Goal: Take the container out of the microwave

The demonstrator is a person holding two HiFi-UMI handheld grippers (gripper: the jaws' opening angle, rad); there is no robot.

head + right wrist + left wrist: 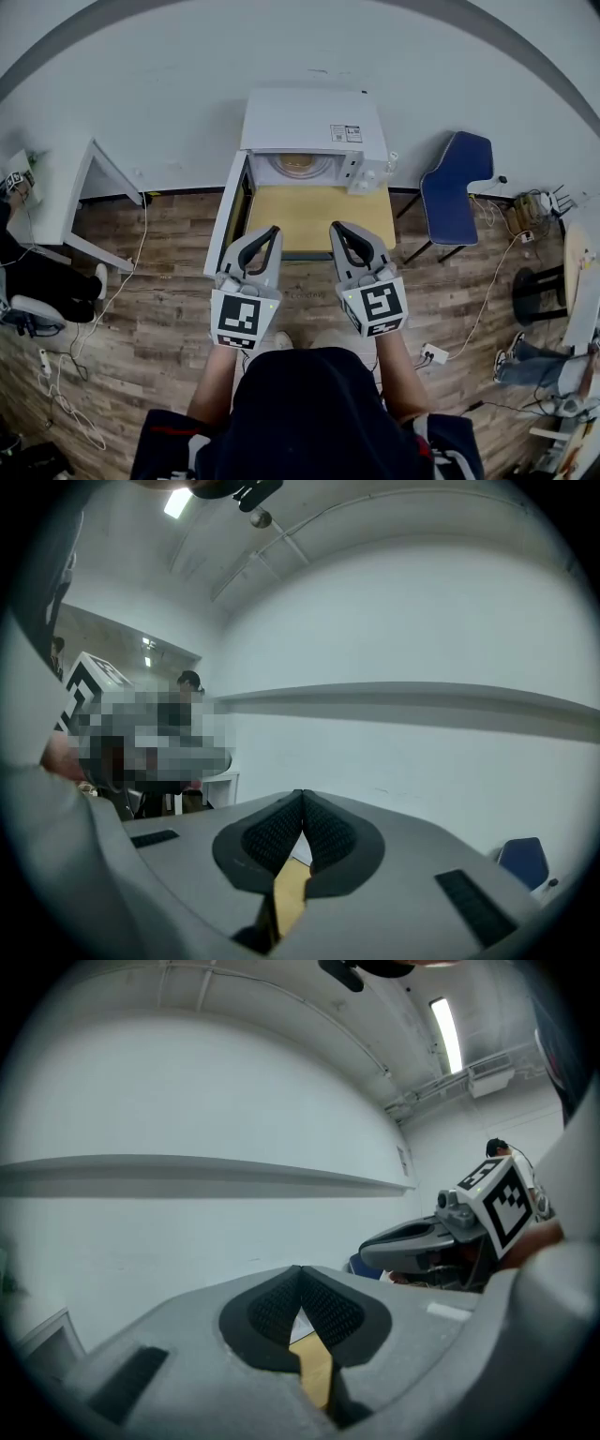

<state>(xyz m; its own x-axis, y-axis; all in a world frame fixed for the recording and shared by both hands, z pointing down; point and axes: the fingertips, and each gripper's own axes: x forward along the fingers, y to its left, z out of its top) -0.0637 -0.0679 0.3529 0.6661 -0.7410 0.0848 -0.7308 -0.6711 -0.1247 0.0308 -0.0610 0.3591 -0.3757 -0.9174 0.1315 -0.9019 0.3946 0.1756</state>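
Note:
A white microwave (314,127) stands at the back of a small wooden table (319,216), with its door (230,220) swung open to the left. Inside the cavity a tan round container (300,165) shows. My left gripper (272,232) and right gripper (336,228) hover side by side over the table's near edge, both pointing at the microwave and well short of it. In the left gripper view the left gripper's (298,1269) jaws meet at the tips with nothing between them. The right gripper's (300,794) jaws are likewise shut and empty in the right gripper view.
A blue chair (457,187) stands right of the table and a white desk (56,187) to its left, with a seated person's legs (42,277) beside the desk. A black stool (536,291) and cables lie at the right. A power strip (433,354) rests on the wood floor.

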